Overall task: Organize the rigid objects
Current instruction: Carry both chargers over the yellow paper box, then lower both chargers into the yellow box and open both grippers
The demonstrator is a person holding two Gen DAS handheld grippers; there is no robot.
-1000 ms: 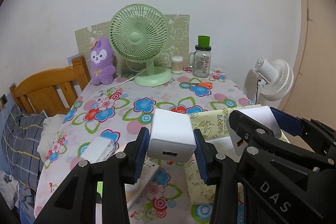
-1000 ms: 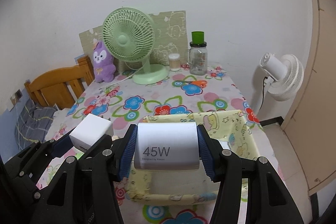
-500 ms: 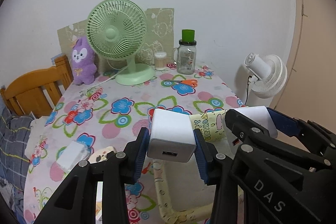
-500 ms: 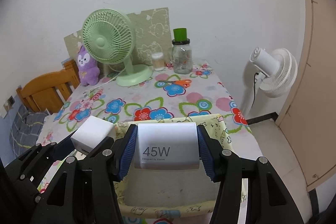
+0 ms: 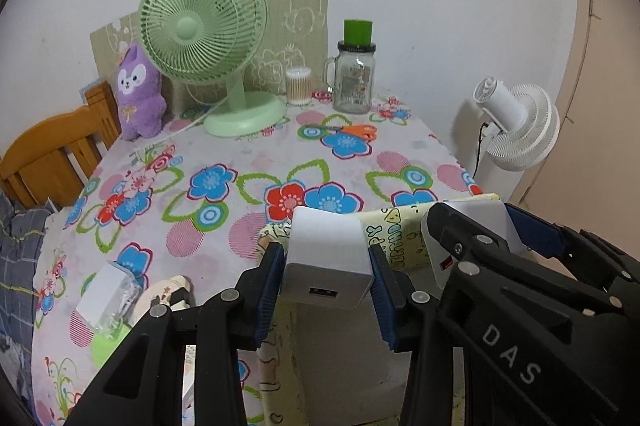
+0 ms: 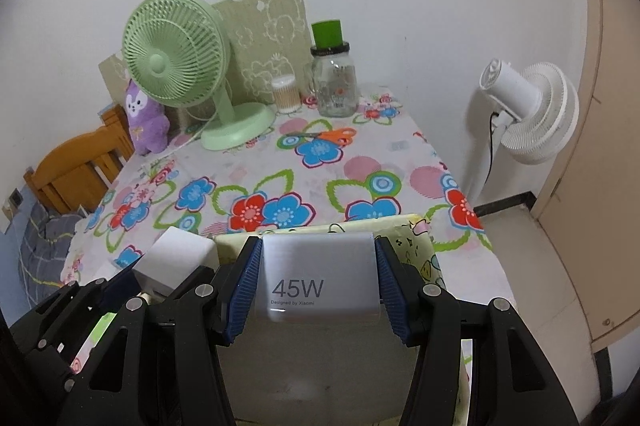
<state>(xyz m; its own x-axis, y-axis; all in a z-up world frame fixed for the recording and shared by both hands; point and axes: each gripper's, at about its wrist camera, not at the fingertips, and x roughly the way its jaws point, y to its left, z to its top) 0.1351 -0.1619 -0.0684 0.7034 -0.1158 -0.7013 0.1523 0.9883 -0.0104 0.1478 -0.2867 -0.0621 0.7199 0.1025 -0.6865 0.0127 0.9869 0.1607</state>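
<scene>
A: Status? Which step?

B: Carry-and-drop, I'd say. Left gripper [image 5: 327,282] clenched on a small white charger [image 5: 326,258], USB port facing the cam, lower centre of the left wrist view. Right gripper [image 6: 316,282] clamped on the bigger charger marked 45W [image 6: 316,274], lower centre of the right wrist view. Both pairs of pads press the sides, no gap.

A: Where do they go?

B: Prob. the yellow fabric bin [image 6: 416,230] w/ cartoon print, directly under both claws at bottom of frame. Both chargers hang over its opening, not touching the inside as far as I can see.

A: Next move needs?

B: Lower a bit, keep the two claws from knocking each other since they're side by side, then let go. Bin walls look soft, so could fold if bumped.

A: Surface, room?

B: Table w/ floral cloth [image 5: 240,166]. Still out, lower left: a clear-topped white box [image 5: 108,300]. Upper frame: green desk fan [image 5: 204,26], purple plush [image 5: 138,90], glass jar [image 5: 354,78], orange scissors [image 5: 356,131]. White floor fan [image 5: 520,122] right, wooden chair [image 5: 52,154] left, white wall.
</scene>
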